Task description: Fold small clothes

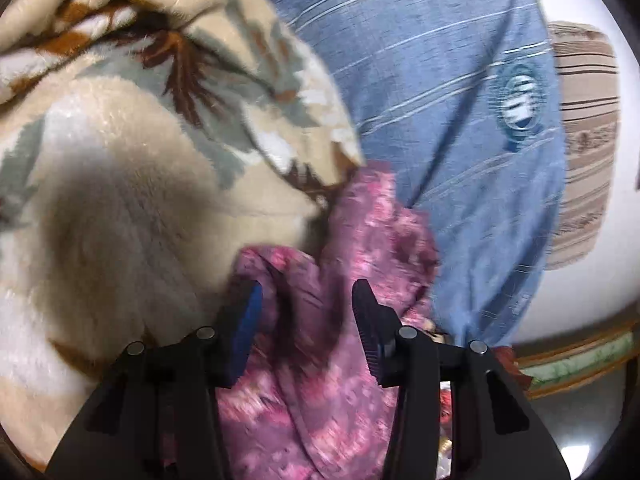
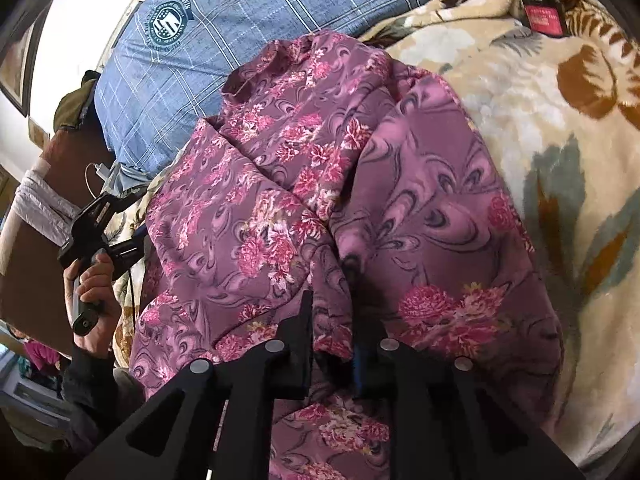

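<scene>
Right gripper [image 2: 332,344] clenched on a raised fold of the floral garment [image 2: 320,184]; left gripper [image 1: 306,300] released, jaws parted with cloth between, not pinched. Step judged: mid-fold; next, regrip with left and lay over. Garment purple-pink, rumpled, on the beige blanket [image 2: 520,128] just beside the blue pillow [image 2: 224,28].

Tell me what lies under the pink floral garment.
The pink floral garment rests on a beige fleece blanket, with its far edge by a blue checked pillow. The blanket directly beneath it is covered, so anything lying there cannot be seen.
</scene>
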A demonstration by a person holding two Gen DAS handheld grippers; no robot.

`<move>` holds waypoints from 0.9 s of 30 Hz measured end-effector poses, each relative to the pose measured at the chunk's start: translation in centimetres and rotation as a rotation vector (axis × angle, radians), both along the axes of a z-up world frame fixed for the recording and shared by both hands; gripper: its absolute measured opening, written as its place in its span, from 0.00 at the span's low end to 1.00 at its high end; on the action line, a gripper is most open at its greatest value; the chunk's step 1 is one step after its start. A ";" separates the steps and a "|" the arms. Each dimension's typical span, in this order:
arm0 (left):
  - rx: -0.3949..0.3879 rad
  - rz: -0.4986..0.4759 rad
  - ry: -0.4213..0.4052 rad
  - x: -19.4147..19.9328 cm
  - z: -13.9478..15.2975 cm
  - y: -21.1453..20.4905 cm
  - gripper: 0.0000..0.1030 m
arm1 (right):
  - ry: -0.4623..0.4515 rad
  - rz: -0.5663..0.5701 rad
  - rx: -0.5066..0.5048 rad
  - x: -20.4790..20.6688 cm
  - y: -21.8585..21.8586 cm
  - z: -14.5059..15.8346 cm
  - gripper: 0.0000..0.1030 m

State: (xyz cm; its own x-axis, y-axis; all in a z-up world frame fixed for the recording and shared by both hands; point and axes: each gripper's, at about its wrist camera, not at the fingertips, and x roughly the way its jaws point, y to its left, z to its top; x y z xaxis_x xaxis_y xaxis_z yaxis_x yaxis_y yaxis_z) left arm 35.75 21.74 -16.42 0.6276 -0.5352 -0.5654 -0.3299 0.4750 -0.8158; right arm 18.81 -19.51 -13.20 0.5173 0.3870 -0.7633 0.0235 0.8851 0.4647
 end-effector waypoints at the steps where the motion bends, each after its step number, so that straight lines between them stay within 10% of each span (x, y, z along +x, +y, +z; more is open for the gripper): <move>1: 0.003 0.000 0.003 0.2 -0.3 0.0 0.09 | -0.006 0.001 -0.012 -0.1 0.0 0.2 0.11; 7: 0.153 0.031 -0.127 -1.5 4.0 0.1 0.04 | -0.052 0.004 -0.039 -1.0 0.2 2.1 0.06; 14: 0.093 0.003 0.038 -0.3 0.4 0.7 0.08 | -0.011 0.017 0.001 -0.5 -0.3 1.1 0.09; 18: 0.231 -0.040 -0.084 -4.5 5.6 -0.5 0.53 | -0.103 0.015 0.056 -3.1 -1.4 4.1 0.35; 20: 0.242 -0.098 -0.107 -6.9 6.5 -2.1 0.53 | -0.087 0.006 0.047 -3.8 -1.7 4.0 0.48; 27: 0.438 -0.135 -0.074 -16.4 7.0 -4.8 0.54 | 0.008 -0.030 -0.052 -4.2 -1.1 1.6 0.34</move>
State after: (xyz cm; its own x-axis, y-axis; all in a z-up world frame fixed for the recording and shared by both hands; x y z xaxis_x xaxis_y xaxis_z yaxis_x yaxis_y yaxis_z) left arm 19.34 16.98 -9.39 0.6157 -0.3359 -0.7128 -0.1899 0.8146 -0.5480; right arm 14.63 -20.63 -11.63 0.5218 0.3315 -0.7860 0.0537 0.9068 0.4181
